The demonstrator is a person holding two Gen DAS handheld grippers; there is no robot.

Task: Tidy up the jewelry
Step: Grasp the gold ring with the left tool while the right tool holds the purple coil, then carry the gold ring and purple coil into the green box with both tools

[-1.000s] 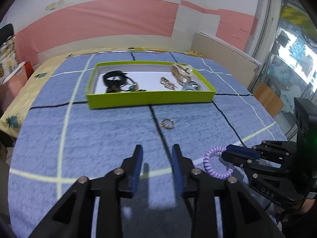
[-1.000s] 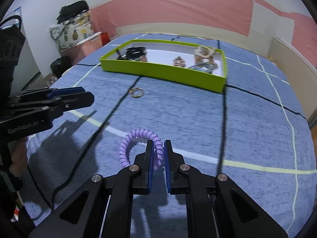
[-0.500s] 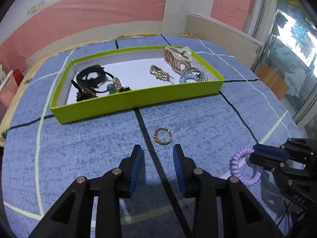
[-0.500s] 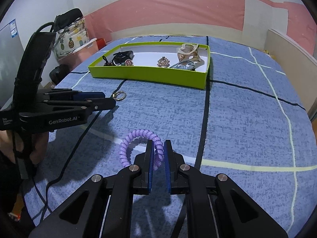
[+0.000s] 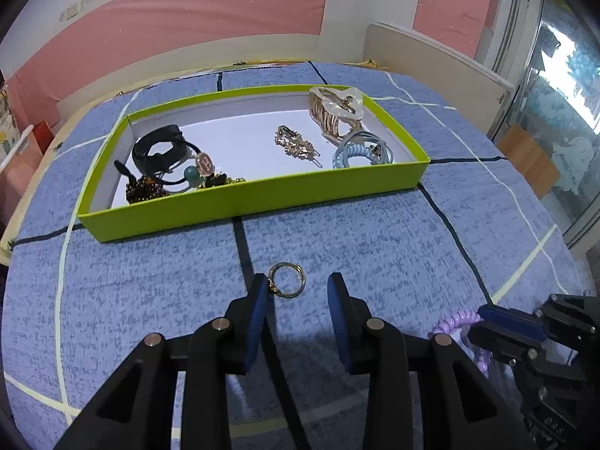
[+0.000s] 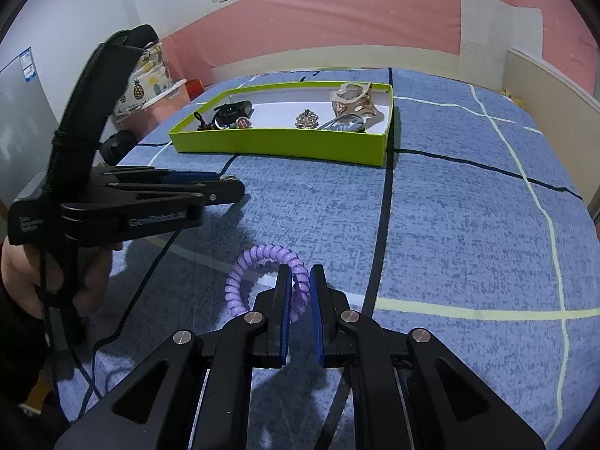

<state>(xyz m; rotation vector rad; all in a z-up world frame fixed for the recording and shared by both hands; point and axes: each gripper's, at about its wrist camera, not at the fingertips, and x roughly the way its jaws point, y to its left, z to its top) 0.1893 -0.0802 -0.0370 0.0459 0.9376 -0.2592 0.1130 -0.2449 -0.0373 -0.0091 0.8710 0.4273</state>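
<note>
Left wrist view: a blue checked bed [image 5: 375, 247] under a pink wall. The left tool [image 5: 298, 292] hangs apart over a thin gold ring [image 5: 287, 279], light and stiff; pinch its rim. The green tray [image 5: 240, 202] sits at twelve o'clock.

Right wrist view: the right tool [image 6: 299, 287] is clamped on a soft, springy purple coil hair tie [image 6: 258, 262]; the tray lies at eleven o'clock.

Your grippers [image 6: 299, 281] are black plastic frames with blue pads [image 6: 285, 311] inside the jaws, silver screws behind them, white lettering along one side.
</note>
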